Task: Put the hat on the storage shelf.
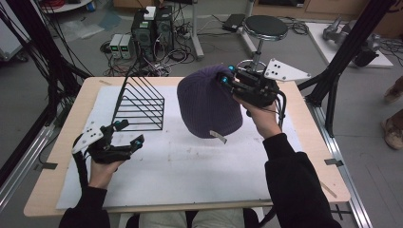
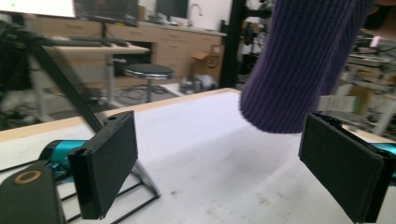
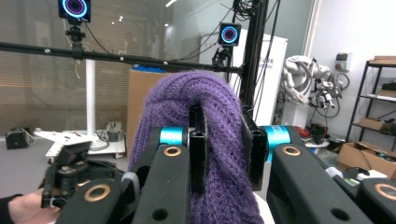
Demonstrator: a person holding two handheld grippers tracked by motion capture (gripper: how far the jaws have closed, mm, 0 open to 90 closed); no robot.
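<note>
While the purple knit hat [image 1: 209, 102] hangs at the centre of the high view, lifted off the white mat [image 1: 180, 166] with its open brim pointing down, the right gripper [image 1: 227, 79] has its jaws pinching a fold of knit at the crown — in the right gripper view the wool bulges up between the black pads [image 3: 198, 149]. The left gripper [image 1: 129, 134] sits low at the lower left of the high view, jaws spread wide with nothing between them; in the left gripper view the hat's brim [image 2: 285, 116] hangs at upper right, above and beyond the pads. To do this well, I judge the right hand should hold the hat steady and high enough to clear the mat, so the left can come up under the brim and catch one layer cleanly — steering wide of the black wire rack [image 1: 142, 104] at upper left.
</note>
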